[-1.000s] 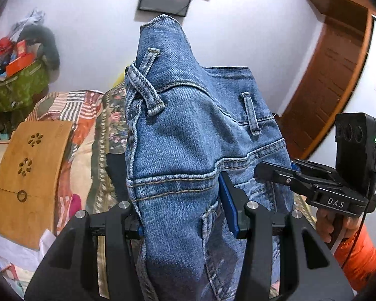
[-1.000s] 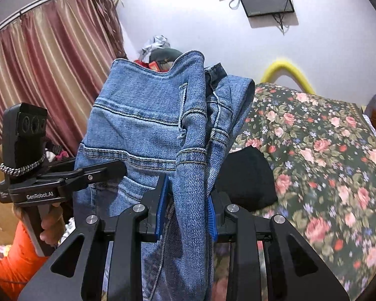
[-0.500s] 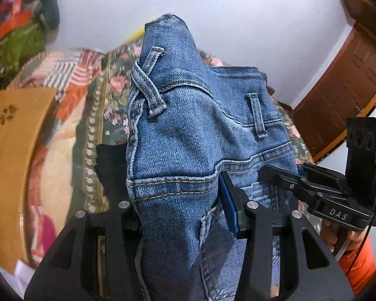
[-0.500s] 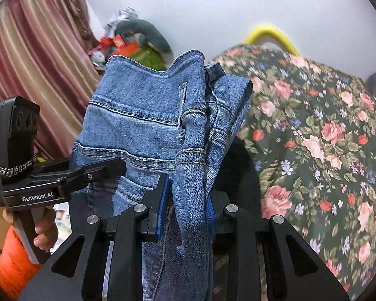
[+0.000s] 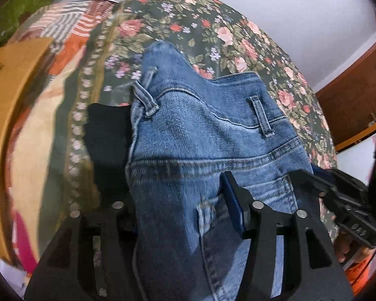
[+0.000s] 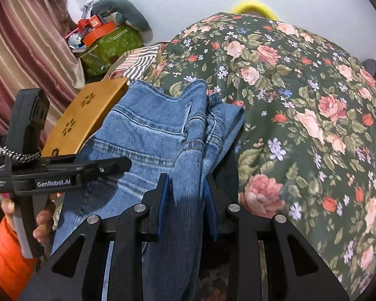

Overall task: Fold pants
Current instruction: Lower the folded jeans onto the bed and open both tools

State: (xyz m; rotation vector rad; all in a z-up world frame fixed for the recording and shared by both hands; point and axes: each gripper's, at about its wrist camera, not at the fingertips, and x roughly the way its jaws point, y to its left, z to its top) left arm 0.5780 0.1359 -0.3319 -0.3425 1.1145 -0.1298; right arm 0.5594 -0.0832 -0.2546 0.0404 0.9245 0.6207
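Both cameras now tip down toward the bed: a second ago the wall and the screen on it filled the top of each view, and the flowered cover has taken their place, so the jeans are being lowered

Nearest the lens, the left gripper point(image 5: 183, 200) is clamped on a thick bunch of the jeans point(image 5: 213, 135) just below the waistband, at the back pocket. The right gripper point(image 6: 186, 195) pinches a narrower fold of the same waistband edge point(image 6: 163, 130). The two tools sit close together, with the denim held up between them over the bed and the legs hanging down out of sight below the frames. A dark garment point(image 5: 107, 130) lies on the cover point(image 6: 300, 115) right behind the jeans

The likely trouble is the landing. The legs may crumple under the waist if the jeans come straight down, and they may drape over the dark garment instead of bare cover. The right grip holds little cloth, so a sideways tug could pull it free

Farther off, a wooden board point(image 6: 87, 115) with flower cutouts stands at the left edge of the bed. Beyond it, by the curtain point(image 6: 30, 45), a green box point(image 6: 110, 47) is heaped with an orange item, a red bit and other clutter; what else it holds cannot be made out
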